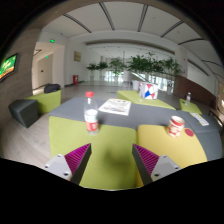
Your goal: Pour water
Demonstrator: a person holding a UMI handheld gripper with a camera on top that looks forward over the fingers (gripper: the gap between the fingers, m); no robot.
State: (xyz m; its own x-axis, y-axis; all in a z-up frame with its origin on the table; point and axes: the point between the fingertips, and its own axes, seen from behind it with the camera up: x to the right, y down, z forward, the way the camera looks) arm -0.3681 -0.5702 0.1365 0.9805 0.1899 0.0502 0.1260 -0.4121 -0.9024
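Observation:
A small clear bottle with a red cap stands upright on the yellow-green table, just ahead of my left finger. A white cup with red print stands on the same table ahead and to the right of my right finger. My gripper is open and empty, its magenta pads wide apart above the table's near part. Nothing is between the fingers.
A white sheet lies on the table beyond the bottle. A round red, white and blue thing sits on a farther table. Dark chairs stand to the left. Potted plants line the far side of the hall.

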